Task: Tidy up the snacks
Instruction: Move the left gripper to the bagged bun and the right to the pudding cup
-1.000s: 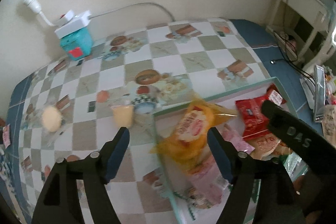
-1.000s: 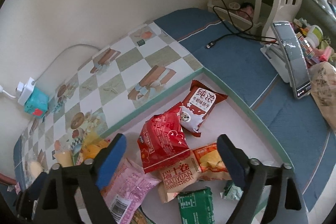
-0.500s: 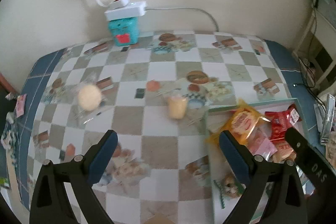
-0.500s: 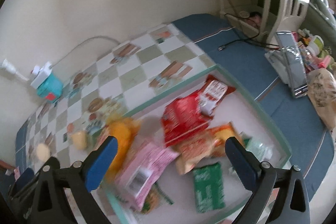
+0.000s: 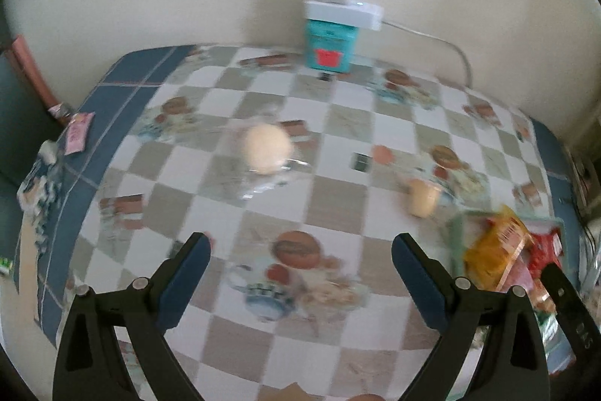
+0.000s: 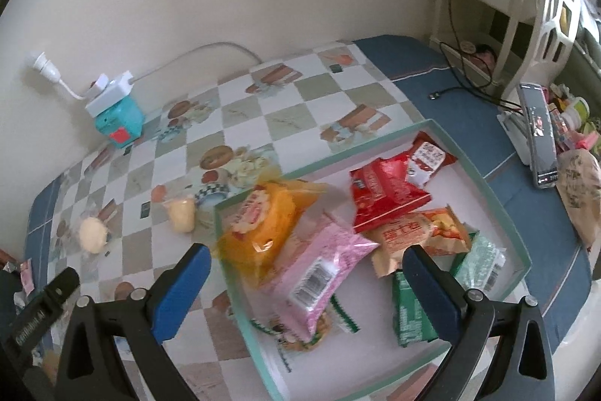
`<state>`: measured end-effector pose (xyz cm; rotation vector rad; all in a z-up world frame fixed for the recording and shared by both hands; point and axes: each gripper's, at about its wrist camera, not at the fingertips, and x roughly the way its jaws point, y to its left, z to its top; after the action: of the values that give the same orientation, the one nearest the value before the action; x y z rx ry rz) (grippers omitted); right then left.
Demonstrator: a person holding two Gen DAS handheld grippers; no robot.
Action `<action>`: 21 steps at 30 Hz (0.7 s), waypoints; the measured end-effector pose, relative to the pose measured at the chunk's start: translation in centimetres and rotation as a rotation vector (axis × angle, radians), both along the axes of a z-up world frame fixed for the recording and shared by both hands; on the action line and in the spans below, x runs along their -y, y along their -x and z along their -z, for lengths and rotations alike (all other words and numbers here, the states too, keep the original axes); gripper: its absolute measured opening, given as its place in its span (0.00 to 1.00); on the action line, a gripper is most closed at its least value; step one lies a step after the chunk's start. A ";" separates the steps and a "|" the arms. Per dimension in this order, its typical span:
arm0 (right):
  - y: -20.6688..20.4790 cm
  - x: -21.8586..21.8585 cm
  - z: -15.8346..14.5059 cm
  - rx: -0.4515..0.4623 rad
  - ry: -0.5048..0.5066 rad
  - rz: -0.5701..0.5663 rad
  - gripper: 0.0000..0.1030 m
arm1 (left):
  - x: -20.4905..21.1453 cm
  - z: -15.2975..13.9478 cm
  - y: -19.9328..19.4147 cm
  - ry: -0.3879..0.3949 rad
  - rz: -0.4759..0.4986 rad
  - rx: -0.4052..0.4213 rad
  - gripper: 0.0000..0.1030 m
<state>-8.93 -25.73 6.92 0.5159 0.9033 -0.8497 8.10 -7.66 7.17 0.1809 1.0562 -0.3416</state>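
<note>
Snacks are lying in two groups. A shallow tray [image 6: 499, 209] with a pale green rim is holding the packets: an orange packet [image 6: 263, 224] at its near-left corner, a pink packet [image 6: 319, 269] overlapping it, a red packet [image 6: 383, 190] beyond, a green packet [image 6: 411, 310] closest to the right gripper's right finger. Two wrapped pieces are sitting loose on the checkered surface [image 5: 338, 198], outside the tray: a round pale bun [image 5: 266, 153] ahead of the left gripper and slightly left of its centre line, and a small yellowish cake [image 5: 422, 201] ahead and to its right, just beside the tray's corner.

Left gripper [image 5: 300, 250] is hanging above the surface with its jaws spread wide, nothing between them. Right gripper [image 6: 308, 265] is hovering over the tray's near-left part, jaws equally wide, holding nothing.

Farther ahead, against the wall, a teal box [image 5: 329, 47] is carrying a white power strip [image 5: 343, 8]. Right of the right gripper, a phone [image 6: 539, 134] is leaning on a stand.
</note>
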 end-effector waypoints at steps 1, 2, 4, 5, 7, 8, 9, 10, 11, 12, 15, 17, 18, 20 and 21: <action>-0.4 -0.4 0.0 -0.002 0.000 -0.006 1.00 | -0.9 0.0 -0.5 -0.002 -0.023 -0.001 0.95; -0.8 -0.8 0.1 -0.004 -0.001 -0.013 1.00 | -1.6 0.0 -0.9 -0.003 -0.045 -0.004 0.95; -1.9 -1.8 0.2 -0.007 -0.008 -0.038 1.00 | -3.1 0.2 -1.8 -0.004 -0.082 -0.015 0.95; -2.3 -2.3 0.3 -0.010 -0.011 -0.051 1.00 | -3.9 0.3 -2.2 -0.006 -0.103 -0.024 0.95; -3.4 -3.5 0.4 -0.018 -0.011 -0.082 1.00 | -5.3 0.6 -2.9 -0.017 -0.137 -0.037 0.95; -4.0 -4.2 0.3 -0.019 -0.010 -0.099 1.00 | -6.2 0.8 -3.3 -0.025 -0.161 -0.041 0.95; -4.6 -4.9 0.3 -0.018 -0.009 -0.115 1.00 | -6.7 0.9 -3.6 -0.029 -0.174 -0.042 0.95; -5.1 -5.5 0.3 -0.018 -0.010 -0.131 1.00 | -7.6 1.1 -4.0 -0.035 -0.196 -0.045 0.95; -5.6 -6.2 0.4 -0.017 -0.011 -0.145 1.00 | -8.3 1.1 -4.3 -0.039 -0.212 -0.047 0.95; -6.1 -6.7 0.4 -0.018 -0.013 -0.160 1.00 | -9.0 1.2 -4.5 -0.043 -0.226 -0.049 0.95; -7.4 -8.3 0.6 -0.024 -0.014 -0.196 1.00 | -10.9 1.4 -5.4 -0.050 -0.267 -0.051 0.95; -8.2 -9.3 0.9 -0.024 -0.022 -0.216 1.00 | -12.0 1.4 -5.8 -0.047 -0.290 -0.055 0.95; -8.4 -9.5 1.1 -0.024 -0.027 -0.222 1.00 | -12.6 1.4 -6.0 -0.039 -0.302 -0.058 0.95; -9.0 -10.1 1.5 -0.031 -0.038 -0.238 1.00 | -13.4 1.4 -6.2 -0.026 -0.314 -0.063 0.95; -9.3 -10.3 1.6 -0.035 -0.039 -0.244 1.00 | -13.7 1.5 -6.4 -0.023 -0.321 -0.066 0.95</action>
<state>0.36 -15.40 5.30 0.4154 0.9943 -0.6225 14.48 6.08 5.70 0.0192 1.1350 -0.0452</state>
